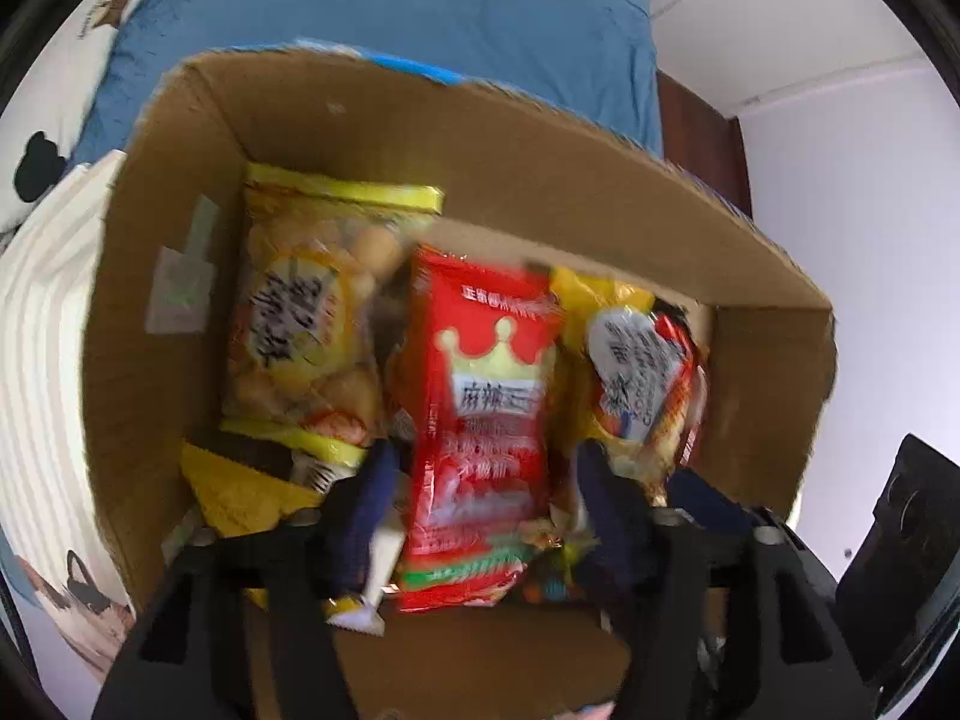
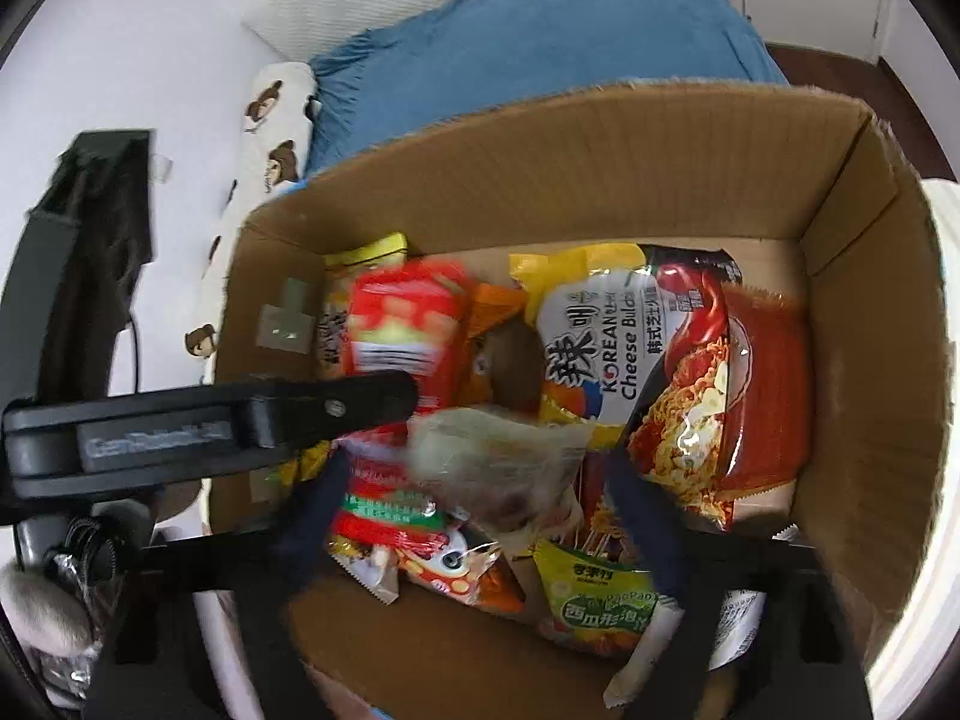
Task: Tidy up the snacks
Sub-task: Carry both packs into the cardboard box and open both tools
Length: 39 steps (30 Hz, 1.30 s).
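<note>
An open cardboard box (image 1: pixel 480 138) holds several snack packets. My left gripper (image 1: pixel 486 480) points down into it, and a red packet with a gold crown (image 1: pixel 486 396) lies blurred between its fingers, with a gap on both sides. My right gripper (image 2: pixel 480 510) stands wide over the same box (image 2: pixel 600 180), with a blurred pale translucent packet (image 2: pixel 498 456) loose between its fingers. The right wrist view also shows my left gripper (image 2: pixel 384 396) reaching in from the left beside the red packet (image 2: pixel 408 324).
In the box lie a yellow bag (image 1: pixel 306 324), a Korean cheese noodle packet (image 2: pixel 648 360) and a green gum packet (image 2: pixel 600 606). A blue bedcover (image 1: pixel 390 0) lies behind it. A white slatted surface (image 1: pixel 42 330) flanks its left and a black object (image 1: pixel 900 540) its right.
</note>
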{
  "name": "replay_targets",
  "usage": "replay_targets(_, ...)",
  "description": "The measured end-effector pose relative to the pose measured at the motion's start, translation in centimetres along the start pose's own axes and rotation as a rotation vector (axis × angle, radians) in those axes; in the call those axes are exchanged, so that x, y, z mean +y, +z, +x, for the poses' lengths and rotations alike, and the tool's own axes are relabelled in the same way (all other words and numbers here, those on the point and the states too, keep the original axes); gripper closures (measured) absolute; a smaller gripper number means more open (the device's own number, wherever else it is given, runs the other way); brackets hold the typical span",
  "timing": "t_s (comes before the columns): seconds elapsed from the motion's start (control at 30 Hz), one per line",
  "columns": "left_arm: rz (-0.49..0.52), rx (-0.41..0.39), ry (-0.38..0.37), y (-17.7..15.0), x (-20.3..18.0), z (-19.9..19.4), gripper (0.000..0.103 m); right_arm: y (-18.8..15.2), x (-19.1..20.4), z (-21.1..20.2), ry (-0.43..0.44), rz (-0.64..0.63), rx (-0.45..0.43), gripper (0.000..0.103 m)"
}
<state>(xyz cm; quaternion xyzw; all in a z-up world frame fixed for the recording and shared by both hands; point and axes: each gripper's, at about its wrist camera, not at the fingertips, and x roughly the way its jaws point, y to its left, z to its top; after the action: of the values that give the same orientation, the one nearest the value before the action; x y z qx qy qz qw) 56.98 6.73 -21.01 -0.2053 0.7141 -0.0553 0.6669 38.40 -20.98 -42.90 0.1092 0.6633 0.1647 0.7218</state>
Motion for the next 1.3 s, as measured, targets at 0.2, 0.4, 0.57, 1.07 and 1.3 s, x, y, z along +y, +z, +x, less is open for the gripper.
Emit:
replay_targets(0.2, -0.004, -0.065, 0.049, -0.3, 0.6, -1.0, 0.014, -0.3, -1.0, -0.2, -0.069, 0.003, 0.005, 0.005)
replay_targets(0.4, 0.08, -0.164, 0.161, -2.3, 0.2, -2.4, 0.004, -1.4, -1.9, -2.2, -0.163, 0.026, -0.022, 0.004)
replay_targets(0.57, 0.121, -0.228, 0.232, -5.1, 0.2, -3.0, 0.004, -3.1, -2.3, -3.8, -0.236, 0.017, -0.065, 0.003)
replay_targets(1.07, 0.165, -0.349, 0.279, -10.8, -0.7, -5.4, 0.003, -7.2, -2.5, -6.6, -0.272, 0.025, -0.124, 0.003)
replay_targets(1.3, 0.175, -0.448, 0.284, -15.2, -2.1, -8.0, 0.003, -10.8, -0.7, -10.4, -0.302, -0.032, -0.234, 0.003)
